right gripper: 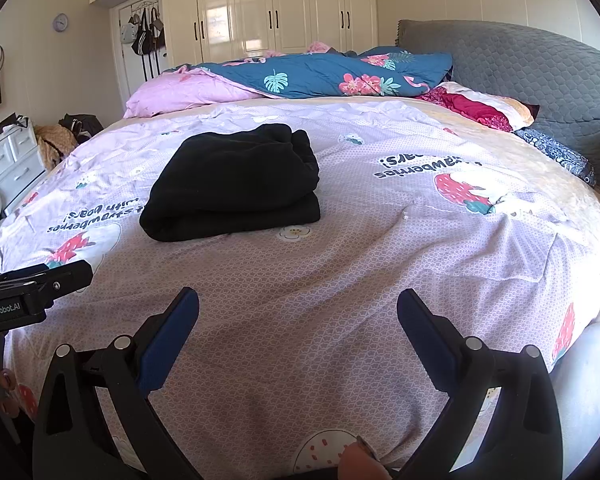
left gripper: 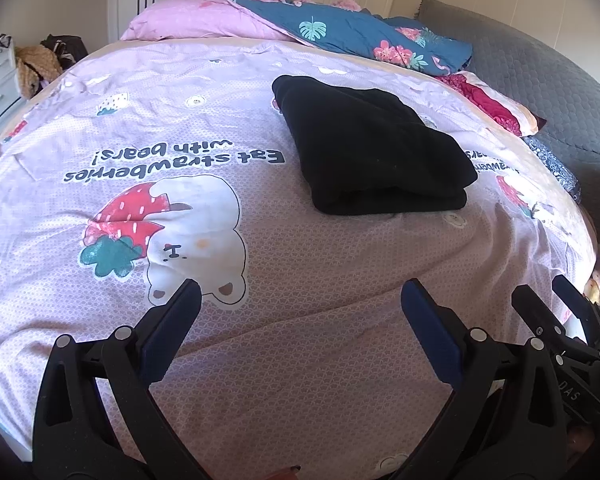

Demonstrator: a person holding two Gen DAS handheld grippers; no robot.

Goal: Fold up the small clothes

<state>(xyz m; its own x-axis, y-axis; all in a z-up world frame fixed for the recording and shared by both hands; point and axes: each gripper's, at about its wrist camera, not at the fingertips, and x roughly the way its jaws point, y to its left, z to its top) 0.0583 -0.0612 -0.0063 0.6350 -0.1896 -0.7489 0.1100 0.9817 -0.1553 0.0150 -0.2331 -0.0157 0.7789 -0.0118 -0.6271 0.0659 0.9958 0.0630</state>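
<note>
A black garment (left gripper: 374, 148) lies folded in a thick stack on the lilac bear-print bedspread (left gripper: 260, 264). It also shows in the right wrist view (right gripper: 236, 184), left of centre. My left gripper (left gripper: 300, 292) is open and empty, held above the bedspread short of the garment. My right gripper (right gripper: 298, 298) is open and empty too, near the bed's front edge. The right gripper's fingers (left gripper: 540, 308) show at the left wrist view's right edge. The left gripper's body (right gripper: 32, 288) shows at the right wrist view's left edge.
A blue floral quilt (right gripper: 320, 74) and a pink pillow (right gripper: 180, 94) lie at the far side of the bed. A grey padded headboard (right gripper: 520, 68) stands on the right. White wardrobes (right gripper: 268, 8) line the back wall. A white drawer unit (right gripper: 8, 160) stands at the left.
</note>
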